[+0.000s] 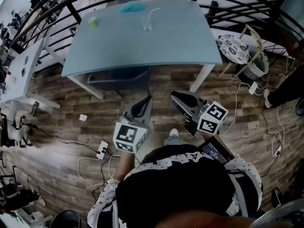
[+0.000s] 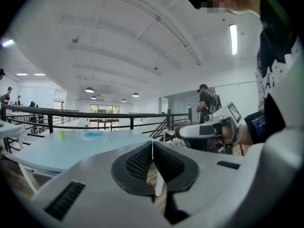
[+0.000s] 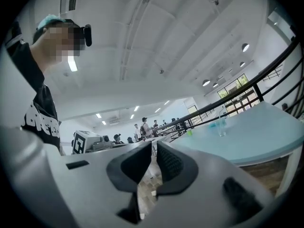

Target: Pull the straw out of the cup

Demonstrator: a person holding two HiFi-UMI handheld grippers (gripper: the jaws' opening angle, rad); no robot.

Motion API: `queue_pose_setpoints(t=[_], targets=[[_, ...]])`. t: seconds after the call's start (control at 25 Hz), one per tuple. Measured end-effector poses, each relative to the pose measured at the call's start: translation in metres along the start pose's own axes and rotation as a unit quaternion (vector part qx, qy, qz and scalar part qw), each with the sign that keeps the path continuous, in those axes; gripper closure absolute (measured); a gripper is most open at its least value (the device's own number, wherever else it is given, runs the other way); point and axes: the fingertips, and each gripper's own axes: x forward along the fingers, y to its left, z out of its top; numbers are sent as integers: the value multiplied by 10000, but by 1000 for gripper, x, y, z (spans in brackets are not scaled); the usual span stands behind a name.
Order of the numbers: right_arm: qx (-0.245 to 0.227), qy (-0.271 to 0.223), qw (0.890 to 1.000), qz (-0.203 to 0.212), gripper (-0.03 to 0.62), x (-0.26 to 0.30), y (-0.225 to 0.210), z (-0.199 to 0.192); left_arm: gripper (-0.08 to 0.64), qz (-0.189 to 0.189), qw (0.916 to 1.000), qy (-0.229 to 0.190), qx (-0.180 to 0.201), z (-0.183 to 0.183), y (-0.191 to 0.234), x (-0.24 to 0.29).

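Clear cup [image 1: 147, 27] with straw [image 1: 153, 14] stands near the surface's [image 1: 142, 51] far edge, so the closed, empty left hand-held gripper [image 1: 147, 100] and right hand-held gripper [image 1: 175, 95] must first approach.

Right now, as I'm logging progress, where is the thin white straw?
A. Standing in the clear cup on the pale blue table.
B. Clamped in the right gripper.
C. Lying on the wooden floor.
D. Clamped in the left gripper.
A: the thin white straw stands in the clear cup on the pale blue table, and the left gripper and right gripper are shut on nothing.
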Motion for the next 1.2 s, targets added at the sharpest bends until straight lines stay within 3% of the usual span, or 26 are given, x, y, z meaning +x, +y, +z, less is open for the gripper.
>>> queue_pose_setpoints(t=[0.6, 1.2], targets=[[101, -67, 9997, 197, 560, 0, -53, 16, 546, 177, 9996, 210, -1, 4, 8, 53], [35, -165, 9990, 409, 560, -6, -91, 35, 546, 305, 9994, 88, 116, 21, 5, 95]])
